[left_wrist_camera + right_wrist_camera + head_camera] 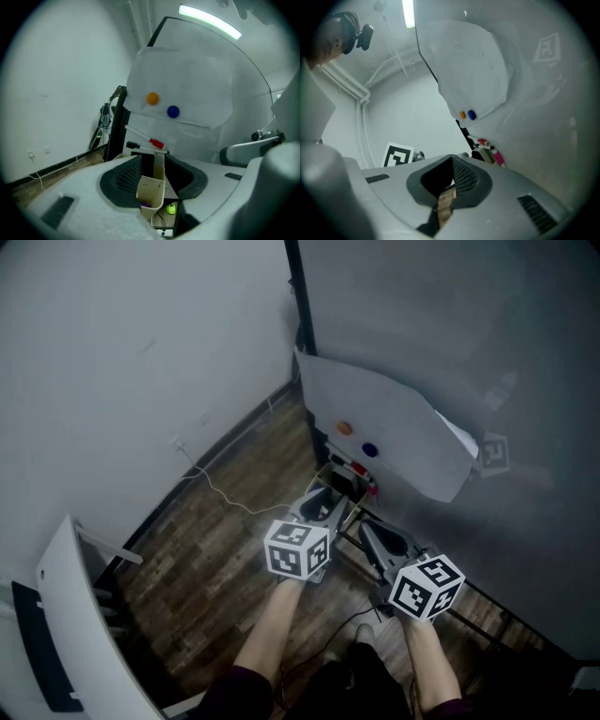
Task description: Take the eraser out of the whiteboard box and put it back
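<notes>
White paper sheet (183, 79) w/ 2 magnets (152, 98) hangs above whiteboard box (151, 187) & markers (156, 143).

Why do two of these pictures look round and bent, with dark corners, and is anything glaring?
Left gripper view: a wide-angle lens bows straight edges and blackens the corners; the ceiling light glares white; the close foreground is blurred. Right gripper view: the same bending and dark rim, with a bright light strip at the top. Head view: dim, grey and soft, with no glare.
</notes>
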A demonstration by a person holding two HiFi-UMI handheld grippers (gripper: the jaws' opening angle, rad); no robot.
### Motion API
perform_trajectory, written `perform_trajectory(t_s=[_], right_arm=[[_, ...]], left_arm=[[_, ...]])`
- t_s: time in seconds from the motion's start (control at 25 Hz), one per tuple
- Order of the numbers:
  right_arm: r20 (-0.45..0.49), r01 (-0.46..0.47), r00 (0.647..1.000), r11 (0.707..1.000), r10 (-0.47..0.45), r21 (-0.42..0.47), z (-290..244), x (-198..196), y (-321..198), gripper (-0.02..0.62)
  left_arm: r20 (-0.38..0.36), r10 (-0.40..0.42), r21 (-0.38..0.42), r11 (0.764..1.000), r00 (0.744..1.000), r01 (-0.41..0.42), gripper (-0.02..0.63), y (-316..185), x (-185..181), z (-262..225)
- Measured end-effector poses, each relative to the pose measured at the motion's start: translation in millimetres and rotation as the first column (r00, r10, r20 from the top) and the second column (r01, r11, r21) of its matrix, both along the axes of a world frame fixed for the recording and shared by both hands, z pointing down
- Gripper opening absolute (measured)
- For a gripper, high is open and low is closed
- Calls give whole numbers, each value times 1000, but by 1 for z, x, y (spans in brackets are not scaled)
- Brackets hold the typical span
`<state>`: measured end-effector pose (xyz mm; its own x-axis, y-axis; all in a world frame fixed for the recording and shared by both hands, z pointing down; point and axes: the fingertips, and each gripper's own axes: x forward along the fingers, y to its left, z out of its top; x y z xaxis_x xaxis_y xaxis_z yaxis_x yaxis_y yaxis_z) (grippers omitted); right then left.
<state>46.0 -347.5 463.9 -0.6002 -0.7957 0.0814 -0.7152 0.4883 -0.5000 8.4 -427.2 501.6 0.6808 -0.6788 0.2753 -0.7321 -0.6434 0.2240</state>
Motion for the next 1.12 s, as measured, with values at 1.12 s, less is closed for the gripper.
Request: perform_trajectory(t_s=[1.12], right_arm=[[-3,-15,1000,1000,15,-7,18,39,-8,3]], left_arm=[[100,-7,-91,996,995,16,229,-40,22,28]])
